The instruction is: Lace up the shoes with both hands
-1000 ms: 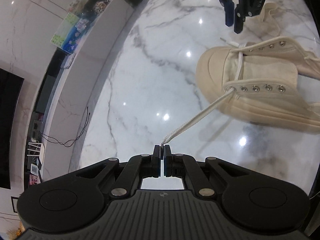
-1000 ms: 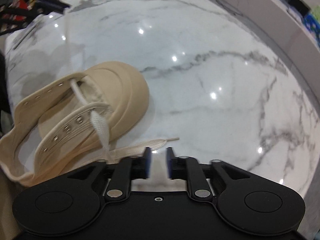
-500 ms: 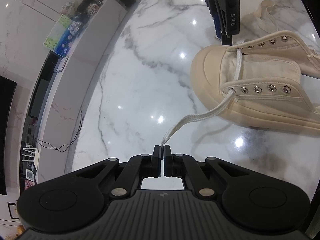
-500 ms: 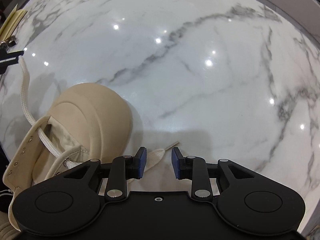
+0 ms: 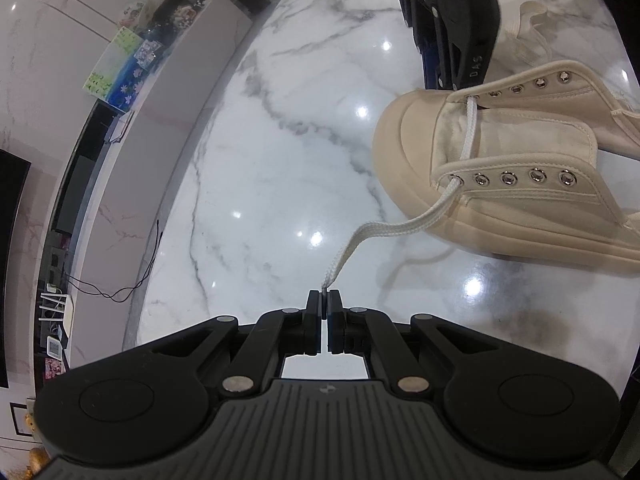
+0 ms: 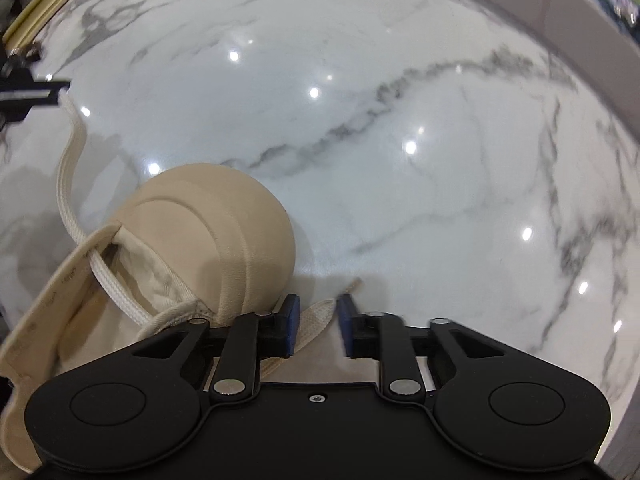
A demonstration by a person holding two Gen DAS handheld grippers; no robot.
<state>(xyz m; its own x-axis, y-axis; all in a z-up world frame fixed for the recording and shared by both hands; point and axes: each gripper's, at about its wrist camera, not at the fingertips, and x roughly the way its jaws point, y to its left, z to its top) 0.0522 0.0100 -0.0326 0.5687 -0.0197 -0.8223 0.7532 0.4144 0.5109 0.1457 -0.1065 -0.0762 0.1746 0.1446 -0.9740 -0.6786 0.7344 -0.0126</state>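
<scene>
A glossy white marble table [image 5: 288, 168] veined in grey, dotted with ceiling-light reflections, fills both views. A cream canvas shoe [image 5: 520, 184] rests on it at right of the left-wrist frame; one lace end [image 6: 320, 312] lies on the stone at lower centre.

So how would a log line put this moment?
left tool: shut on lace end | right tool: closing, other lace end between jaws | shoe: on table, front holes laced
</scene>
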